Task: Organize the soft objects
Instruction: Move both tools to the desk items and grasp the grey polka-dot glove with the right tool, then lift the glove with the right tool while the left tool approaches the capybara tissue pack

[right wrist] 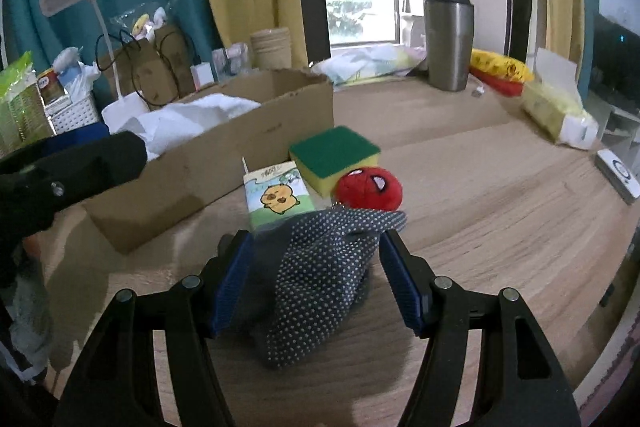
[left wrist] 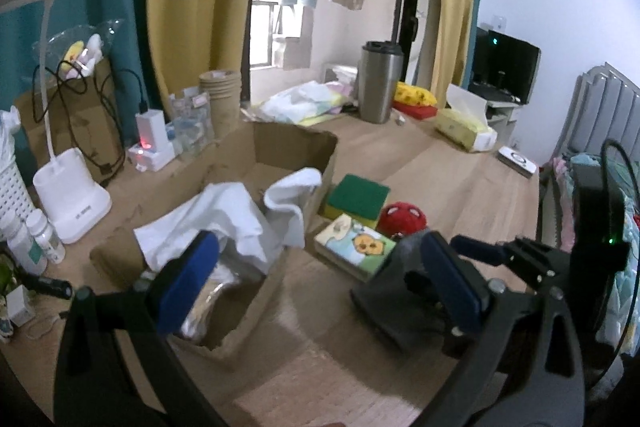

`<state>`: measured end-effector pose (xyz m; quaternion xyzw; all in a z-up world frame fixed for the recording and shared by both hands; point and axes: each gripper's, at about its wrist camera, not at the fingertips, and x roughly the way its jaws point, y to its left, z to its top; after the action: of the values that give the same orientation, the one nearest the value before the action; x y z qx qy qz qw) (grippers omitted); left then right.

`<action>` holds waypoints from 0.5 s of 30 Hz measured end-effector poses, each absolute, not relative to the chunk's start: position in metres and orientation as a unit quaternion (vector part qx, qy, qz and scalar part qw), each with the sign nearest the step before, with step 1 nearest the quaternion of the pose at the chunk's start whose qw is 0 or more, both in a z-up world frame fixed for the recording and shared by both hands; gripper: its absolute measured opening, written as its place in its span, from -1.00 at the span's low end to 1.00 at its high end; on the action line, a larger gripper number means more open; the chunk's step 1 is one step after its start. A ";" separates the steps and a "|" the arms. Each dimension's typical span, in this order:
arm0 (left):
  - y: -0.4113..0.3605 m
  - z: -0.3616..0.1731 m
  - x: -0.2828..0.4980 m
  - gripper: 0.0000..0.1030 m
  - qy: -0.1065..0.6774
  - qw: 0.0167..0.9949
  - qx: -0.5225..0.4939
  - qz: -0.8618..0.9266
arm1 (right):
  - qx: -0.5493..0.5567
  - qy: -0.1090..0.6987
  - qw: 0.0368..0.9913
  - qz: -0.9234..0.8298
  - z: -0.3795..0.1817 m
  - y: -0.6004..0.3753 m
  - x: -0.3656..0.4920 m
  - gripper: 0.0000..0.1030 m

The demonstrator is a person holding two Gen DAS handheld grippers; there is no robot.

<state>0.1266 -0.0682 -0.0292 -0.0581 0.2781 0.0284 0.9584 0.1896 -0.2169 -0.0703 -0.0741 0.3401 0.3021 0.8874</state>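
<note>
Left wrist view: the left gripper (left wrist: 320, 275) hangs with jaws spread wide and nothing between the pads, above the near corner of the cardboard box (left wrist: 280, 155). White cloth (left wrist: 224, 223) spills over the box's near wall; a crinkled silvery item lies deeper inside, partly hidden behind the left pad, identity unclear. Just right of the box on the wooden table (left wrist: 460, 171) sit the green-and-yellow sponge (left wrist: 358, 201), the cartoon tissue pack (left wrist: 354, 247) and the red plush ball (left wrist: 402, 219), the ball half hidden by the right gripper (left wrist: 480, 253), which enters from the right; its lower part is cut off by the left tool's own frame.

Right wrist view: the right gripper (right wrist: 316, 279) stands open, its blue pads on either side of the dotted dark cloth (right wrist: 320, 279) lying on the table (right wrist: 500, 195); whether either pad touches it I cannot tell. The cloth's far edge covers the bottom of the tissue pack (right wrist: 276, 197) and reaches the plush ball (right wrist: 370, 189). The sponge (right wrist: 334, 155) lies behind them, beside the box (right wrist: 224, 155). A black body at left, the left gripper (right wrist: 76, 163), blocks part of the box; its jaws are not visible here.
</note>
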 end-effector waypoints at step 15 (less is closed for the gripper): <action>-0.076 -0.046 0.141 0.97 0.303 0.951 -0.041 0.043 | -0.057 0.354 0.877 0.319 -0.079 -0.225 0.200 -0.84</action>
<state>0.1409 -0.0756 -0.0455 -0.0406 0.3032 0.0426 0.9511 0.2002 -0.2253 -0.0793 -0.0567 0.3540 0.3188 0.8774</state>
